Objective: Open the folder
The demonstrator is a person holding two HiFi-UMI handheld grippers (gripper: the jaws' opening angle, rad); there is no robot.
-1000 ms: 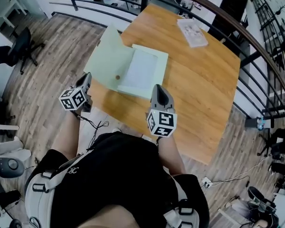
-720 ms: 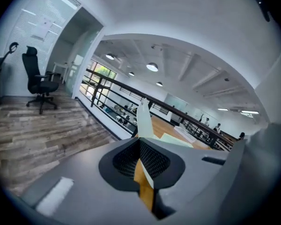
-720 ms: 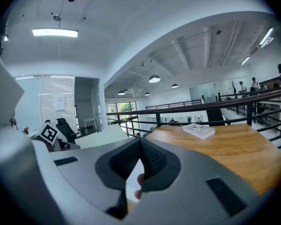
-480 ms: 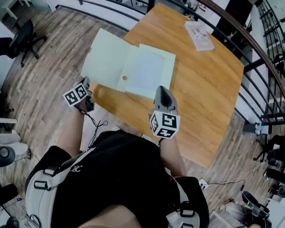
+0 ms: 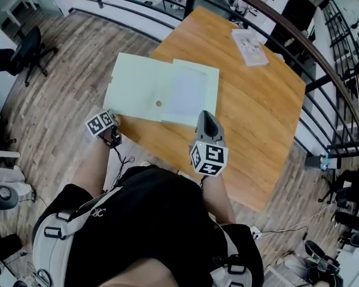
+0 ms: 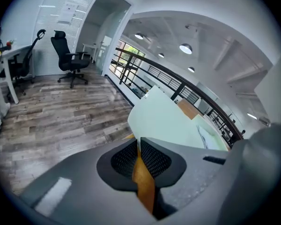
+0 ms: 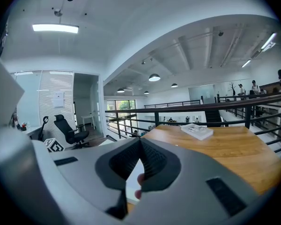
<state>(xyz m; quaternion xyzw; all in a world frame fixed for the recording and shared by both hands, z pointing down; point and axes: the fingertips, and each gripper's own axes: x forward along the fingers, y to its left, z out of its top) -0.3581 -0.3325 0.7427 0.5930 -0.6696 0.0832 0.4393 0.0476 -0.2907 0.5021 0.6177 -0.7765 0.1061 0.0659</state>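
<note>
The pale green folder [image 5: 140,91] lies open on the wooden table [image 5: 257,100], with a white sheet [image 5: 188,91] on its right half. Its left flap lies flat and juts over the table's left edge. My left gripper [image 5: 109,117] hangs just off the flap's near left corner, pointing downward. Its jaws are opening to a narrow slit, with nothing between them. In the left gripper view the flap [image 6: 168,121] lies beyond the tips [image 6: 138,142]. My right gripper [image 5: 206,115] hovers shut at the folder's near edge, empty.
A thin book [image 5: 249,45] lies at the table's far right corner. A dark railing [image 5: 299,40] curves round the table's far side. An office chair [image 5: 27,55] stands on the wood floor to the left. The person's torso fills the foreground.
The left flap went from raised to lying flat. My left gripper let go of it and sank down toward the table's near left corner. The right gripper stayed put.
</note>
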